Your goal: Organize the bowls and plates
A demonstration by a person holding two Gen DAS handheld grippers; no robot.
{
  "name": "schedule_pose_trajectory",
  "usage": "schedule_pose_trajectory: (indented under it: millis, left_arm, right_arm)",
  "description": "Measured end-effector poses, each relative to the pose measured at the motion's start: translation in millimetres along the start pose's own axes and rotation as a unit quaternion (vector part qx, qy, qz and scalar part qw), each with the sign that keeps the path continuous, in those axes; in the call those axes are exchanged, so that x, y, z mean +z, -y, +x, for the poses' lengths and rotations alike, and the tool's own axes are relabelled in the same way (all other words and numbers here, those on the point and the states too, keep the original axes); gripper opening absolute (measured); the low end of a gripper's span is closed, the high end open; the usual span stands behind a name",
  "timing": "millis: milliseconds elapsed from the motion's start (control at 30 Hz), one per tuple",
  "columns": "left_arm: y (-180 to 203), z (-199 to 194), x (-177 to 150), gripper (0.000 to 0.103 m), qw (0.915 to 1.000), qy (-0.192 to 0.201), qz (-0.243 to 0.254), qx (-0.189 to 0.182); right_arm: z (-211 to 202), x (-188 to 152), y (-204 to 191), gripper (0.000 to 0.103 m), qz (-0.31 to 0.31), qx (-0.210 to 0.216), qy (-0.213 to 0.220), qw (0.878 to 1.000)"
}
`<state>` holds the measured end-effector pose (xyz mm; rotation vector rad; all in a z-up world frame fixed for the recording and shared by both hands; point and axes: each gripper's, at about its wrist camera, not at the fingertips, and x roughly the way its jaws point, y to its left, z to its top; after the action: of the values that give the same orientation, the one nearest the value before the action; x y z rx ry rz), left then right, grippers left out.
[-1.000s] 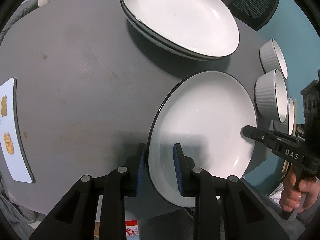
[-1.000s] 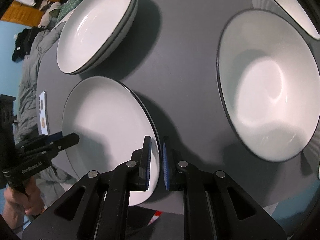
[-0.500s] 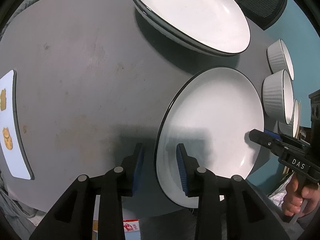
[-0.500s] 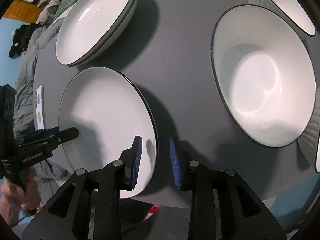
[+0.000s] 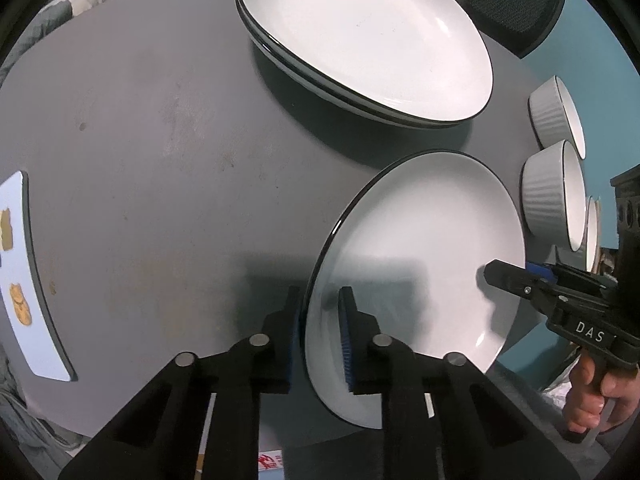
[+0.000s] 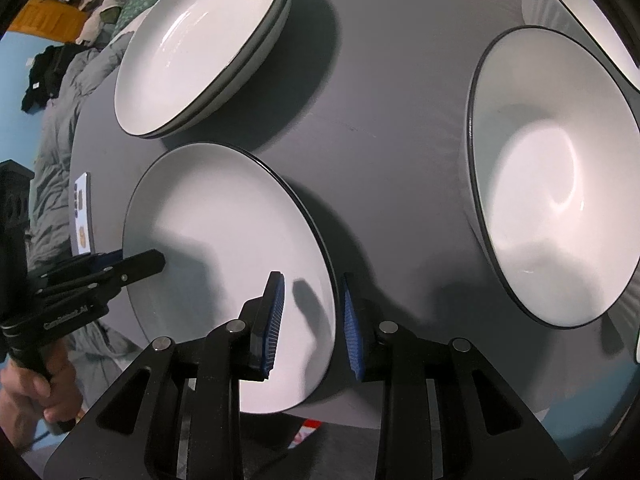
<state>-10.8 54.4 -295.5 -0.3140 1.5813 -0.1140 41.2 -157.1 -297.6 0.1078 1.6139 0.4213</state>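
A white plate with a dark rim lies at the near edge of the grey table. My left gripper is closing on the plate's left rim; the outer pad touches the rim and the inner pad lies on the white face. In the right wrist view the same plate has its right rim between the pads of my right gripper. That gripper is open, with a gap on each side of the rim. Behind stands a stack of two like plates.
Two ribbed white bowls stand along the table's right edge, and one of them is close to my right gripper. A white card lies at the left edge. A black chair stands behind the table.
My left gripper's pads opened a little and have now drawn in onto the plate's rim. My right gripper's pads have parted from a near-shut pinch and stand off the rim.
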Motion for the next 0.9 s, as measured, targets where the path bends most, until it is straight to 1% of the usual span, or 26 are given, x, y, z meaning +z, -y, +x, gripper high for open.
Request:
schedule_pose_trajectory:
  millis: [133,200,300,400,467,633,700,900]
  left_arm:
    - [-3,1,3,0.015,0.9999,-0.007,-0.006,-0.012]
    - [-6,2,4,0.015,0.9997,-0.01,-0.01,-0.022]
    - [-10,3,4,0.015,0.9993,-0.011,-0.015,-0.032]
    - [-7,5,8,0.016,0.9995,-0.008,-0.007,-0.029]
    - [-19,0,11,0.015,0.9995,-0.006,-0.004,-0.029]
    - [-15,-1,4,0.016,0.9997,-0.005,0.003,-0.022]
    - [-11,-1,2,0.017,0.9998,-0.008,0.001,-0.018]
    - [-11,-6,1,0.017,0.9995,-0.015,-0.012,-0.024]
  right_arm:
    - [0,-3,0,0.028,-0.004,-0.002,0.005,1.0]
    - [-1,-4,2,0.02,-0.002,-0.005,0.009,1.0]
    - [-1,-4,8,0.015,0.006,0.004,0.007,1.0]
    - [1,-6,9,0.014,0.007,0.013,0.004,1.0]
    - [1,-8,8,0.015,0.005,0.012,0.008,1.0]
    - [0,-7,11,0.014,0.021,0.018,0.012,1.0]
    - [-2,-7,11,0.014,0.019,0.016,0.012,1.0]
    - [-12,-5,14,0.012,0.027,0.024,0.011,0.999]
